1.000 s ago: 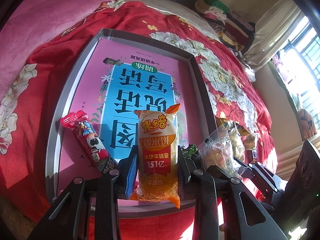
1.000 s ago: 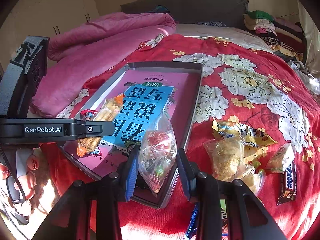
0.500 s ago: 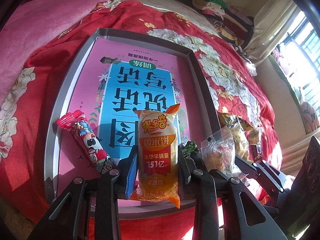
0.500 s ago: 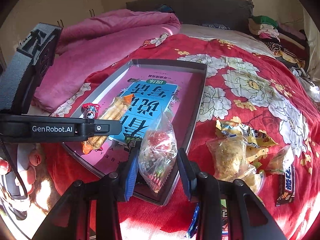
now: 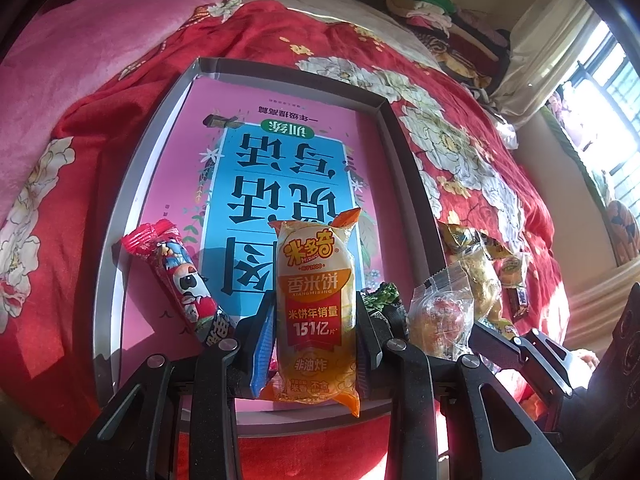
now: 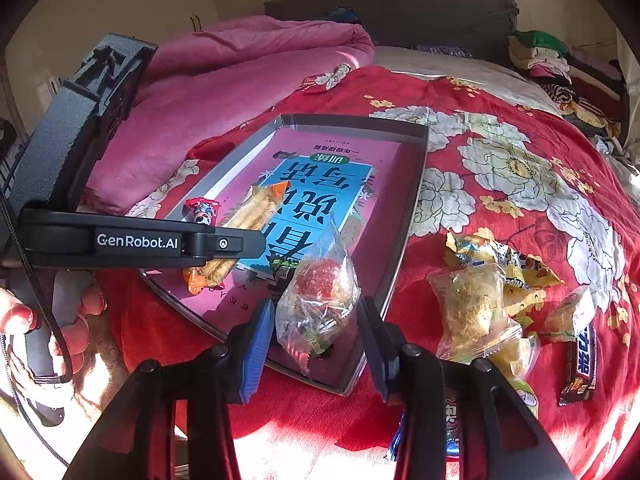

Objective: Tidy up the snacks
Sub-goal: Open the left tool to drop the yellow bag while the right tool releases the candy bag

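Observation:
My left gripper point(image 5: 316, 308) is shut on an orange rice cracker packet point(image 5: 316, 276), held upright over the near end of a grey tray point(image 5: 120, 208) lined with a pink and blue book. A red candy stick point(image 5: 180, 280) lies in the tray to its left. My right gripper point(image 6: 316, 312) is at the tray's near right corner point(image 6: 412, 200). Its jaws are opening, and a clear bag of sweets point(image 6: 320, 292) sits between them with a gap at each pad. The rice cracker packet point(image 6: 248, 220) shows in that view too.
Loose snacks lie on the red floral bedspread right of the tray: yellow packets point(image 6: 472, 304) and a chocolate bar point(image 6: 580, 364). A pink quilt point(image 6: 240, 72) is piled at the left, and folded clothes point(image 6: 540, 52) at the far right. A person's hand point(image 6: 60, 332) grips the left handle.
The right jaws have spread away from the clear bag, which was pinched before. The left gripper and its packet have stayed put.

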A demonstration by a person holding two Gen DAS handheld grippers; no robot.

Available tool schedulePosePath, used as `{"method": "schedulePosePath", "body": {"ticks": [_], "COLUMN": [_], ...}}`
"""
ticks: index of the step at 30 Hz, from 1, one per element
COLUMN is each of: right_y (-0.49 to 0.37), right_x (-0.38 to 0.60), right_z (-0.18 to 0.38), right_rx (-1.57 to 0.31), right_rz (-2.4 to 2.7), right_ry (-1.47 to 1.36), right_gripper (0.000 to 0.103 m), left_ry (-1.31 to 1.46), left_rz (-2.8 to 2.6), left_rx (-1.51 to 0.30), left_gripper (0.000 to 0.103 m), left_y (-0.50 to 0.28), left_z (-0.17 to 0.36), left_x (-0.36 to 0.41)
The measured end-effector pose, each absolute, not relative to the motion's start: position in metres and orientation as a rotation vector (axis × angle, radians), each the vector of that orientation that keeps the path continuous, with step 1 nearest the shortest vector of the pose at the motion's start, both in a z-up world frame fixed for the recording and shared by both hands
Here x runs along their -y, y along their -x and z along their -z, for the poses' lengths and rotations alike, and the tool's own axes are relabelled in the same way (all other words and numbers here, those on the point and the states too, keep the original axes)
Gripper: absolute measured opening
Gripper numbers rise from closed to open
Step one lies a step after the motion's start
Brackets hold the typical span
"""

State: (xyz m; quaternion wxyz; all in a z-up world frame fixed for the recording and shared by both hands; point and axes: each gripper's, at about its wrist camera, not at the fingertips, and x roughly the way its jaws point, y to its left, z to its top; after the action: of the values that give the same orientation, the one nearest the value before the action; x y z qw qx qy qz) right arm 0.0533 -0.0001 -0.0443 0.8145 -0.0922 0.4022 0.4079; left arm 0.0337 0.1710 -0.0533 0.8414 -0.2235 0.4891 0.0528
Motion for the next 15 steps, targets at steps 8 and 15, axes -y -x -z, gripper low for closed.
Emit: {"method": "schedulePosePath", "body": {"ticks": [8,15], "right_y": [-0.0482,-0.0542], "right_x": [0.0014,0.0098], "right_z": [0.0381,0.0371], "right_rx": [-0.833,-0.839], "right_rz": [-0.892,-0.863], "right_ry": [0.202,0.176], "right_gripper": [0.046,0.047], "left_ry": [0.466,0.462], "left_rz": [-0.129,-0.14], "left_rx": [-1.025,-1.022], "left_gripper": [0.043,0.047], "left_y": [-0.0315,-0.0301], "left_z": [0.0472,0.0438], "left_x": [-0.174,-0.1753]}}
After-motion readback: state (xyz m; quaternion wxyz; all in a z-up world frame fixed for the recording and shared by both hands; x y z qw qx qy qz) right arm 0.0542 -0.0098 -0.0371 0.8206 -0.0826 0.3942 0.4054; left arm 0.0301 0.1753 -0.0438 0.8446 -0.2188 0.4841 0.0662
